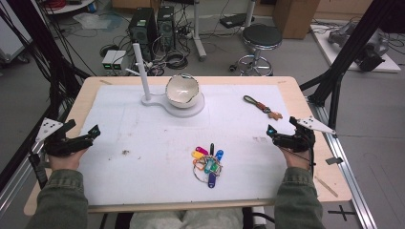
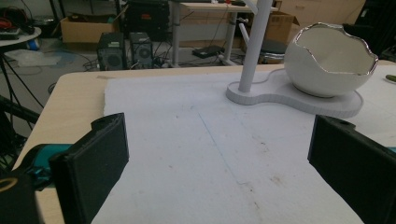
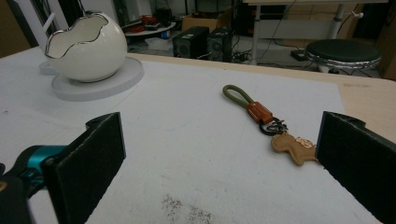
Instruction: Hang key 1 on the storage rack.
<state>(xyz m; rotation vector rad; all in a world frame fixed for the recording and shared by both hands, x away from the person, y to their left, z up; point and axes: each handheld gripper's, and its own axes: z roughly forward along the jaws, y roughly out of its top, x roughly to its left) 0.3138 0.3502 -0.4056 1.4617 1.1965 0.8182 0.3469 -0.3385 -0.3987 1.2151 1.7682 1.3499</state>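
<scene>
Pale wooden worktop [image 1: 310, 107] with rounded corners, covered almost edge to edge by a white mat [image 1: 143, 143], faintly stained. Beyond, grey floor [image 1: 296, 52] strewn with tangled black cables [image 1: 174, 59]. Two dark computer towers [image 1: 152, 27] standing side by side at the back. Round black stool [image 1: 261, 37] on a chrome base to their right. Cardboard boxes [image 1: 291, 16] further back. Black metal frame struts [image 1: 346, 52] slanting down at both sides. Even, soft indoor light.

The left gripper [image 1: 93, 131] and the right gripper [image 1: 271, 130] rested low at opposite table edges, each held in one hand, jaws spread wide apart, forearms entering from below.
</scene>
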